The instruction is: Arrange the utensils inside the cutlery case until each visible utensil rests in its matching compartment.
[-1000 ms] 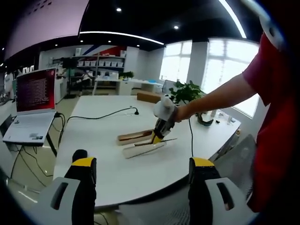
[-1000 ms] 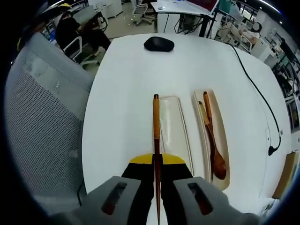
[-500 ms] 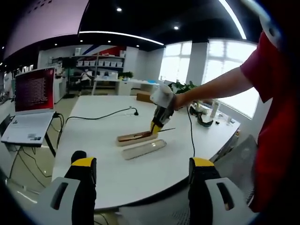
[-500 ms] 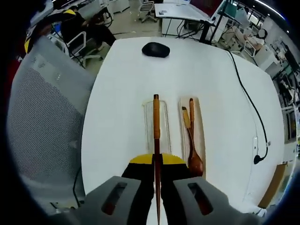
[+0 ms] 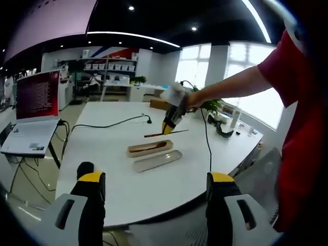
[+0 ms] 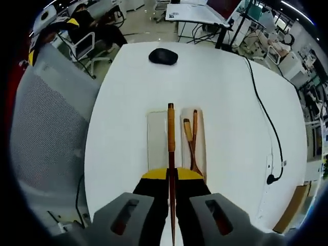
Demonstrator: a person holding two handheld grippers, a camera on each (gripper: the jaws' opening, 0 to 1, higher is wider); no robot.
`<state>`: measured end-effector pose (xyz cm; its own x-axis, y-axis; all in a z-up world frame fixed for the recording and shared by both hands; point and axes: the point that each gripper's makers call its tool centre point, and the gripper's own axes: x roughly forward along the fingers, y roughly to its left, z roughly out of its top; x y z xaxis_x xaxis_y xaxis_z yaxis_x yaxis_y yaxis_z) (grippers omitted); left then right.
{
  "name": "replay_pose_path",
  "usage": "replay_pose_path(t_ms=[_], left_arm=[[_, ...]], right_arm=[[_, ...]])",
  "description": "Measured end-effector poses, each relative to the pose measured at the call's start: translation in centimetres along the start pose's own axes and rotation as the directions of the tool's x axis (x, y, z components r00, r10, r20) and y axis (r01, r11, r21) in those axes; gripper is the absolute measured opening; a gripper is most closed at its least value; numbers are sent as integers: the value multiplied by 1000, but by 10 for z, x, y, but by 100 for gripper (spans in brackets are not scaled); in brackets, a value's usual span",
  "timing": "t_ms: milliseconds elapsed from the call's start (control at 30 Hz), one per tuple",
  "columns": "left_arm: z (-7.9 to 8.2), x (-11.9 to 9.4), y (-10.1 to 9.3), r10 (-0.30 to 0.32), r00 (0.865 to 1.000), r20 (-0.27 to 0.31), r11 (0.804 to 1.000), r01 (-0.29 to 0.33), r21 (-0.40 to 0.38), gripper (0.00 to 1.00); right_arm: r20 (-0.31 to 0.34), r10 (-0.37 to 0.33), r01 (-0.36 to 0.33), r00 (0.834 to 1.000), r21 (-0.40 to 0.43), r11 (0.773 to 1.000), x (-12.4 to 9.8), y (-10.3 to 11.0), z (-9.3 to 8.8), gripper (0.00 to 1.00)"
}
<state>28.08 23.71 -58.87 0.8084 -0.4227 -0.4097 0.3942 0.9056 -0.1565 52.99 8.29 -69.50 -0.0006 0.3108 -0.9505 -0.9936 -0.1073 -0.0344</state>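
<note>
Chopsticks (image 6: pixel 170 148) are pinched tight between the shut jaws of the right gripper (image 6: pixel 171 180). They stick out toward 12 o'clock in the right gripper view.

A second ago the right gripper was low, almost at the case. Now it is high up above the table (image 6: pixel 220 87). In the right gripper view the case looks smaller than before, because the camera went up. So the chopsticks are held in the air and have not been put in yet. My guess is that they must come back down into their own slot.

The right gripper view looks straight down. It shows two long parts side by side. The wooden tray (image 6: pixel 195 141) sits at about 1 o'clock from the chopstick tip. A spoon (image 6: pixel 190 143) and another wooden stick lie in it. The pale lid (image 6: pixel 156 138) sits at about 11 o'clock and looks bare. A dark mouse (image 6: pixel 163 56) lies far up the table at 12 o'clock.

The left gripper view looks from the side. It shows how high the right gripper (image 5: pixel 170 123) is above the wooden tray (image 5: pixel 149 148) and the pale lid (image 5: pixel 157 160). It also shows a laptop (image 5: pixel 32 115) at 9 o'clock and a person's arm (image 5: pixel 230 89) at 2 o'clock. The left gripper (image 5: pixel 156 197) is wide open and holds nothing, well apart from the case.
</note>
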Motion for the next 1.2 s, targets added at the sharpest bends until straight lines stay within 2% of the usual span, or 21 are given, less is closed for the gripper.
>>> replay_pose_path(t_ms=[133,267,567,733,967,1033,1133,1200], left_arm=[[-1,0,0,3,1000,-5,1000,-3,-1,83],[-3,-1,0,7,1000,-13,1000,-7,-6,83],[-10,3,-3,5,999,-39,1000,-6,-18,83],[-10,4,-2,13,999,-47,1000,-14,-18,83],[-15,1,2,29,998,-60,999,-31,-26,83],[-17,1,3,33,998,-59,999,-35,-31,83],[-20,2,5,36,997,-68,999,-38,-37,83],[-21,2,5,34,997,-66,999,-36,-40,83]], right_arm=[[18,-1,0,1000,22,1000,7,-2,3,0],[-14,14,-14,1000,11,1000,20,-1,-1,0],[-9,17,-17,1000,25,1000,37,-13,-4,0],[55,-2,-1,998,56,998,45,-27,8,0],[76,8,-12,997,42,999,57,-29,18,0],[70,3,-3,998,6,1000,60,-34,19,0],[86,0,-1,996,12,1000,64,-39,23,0],[118,5,-7,993,20,1000,68,-39,26,0]])
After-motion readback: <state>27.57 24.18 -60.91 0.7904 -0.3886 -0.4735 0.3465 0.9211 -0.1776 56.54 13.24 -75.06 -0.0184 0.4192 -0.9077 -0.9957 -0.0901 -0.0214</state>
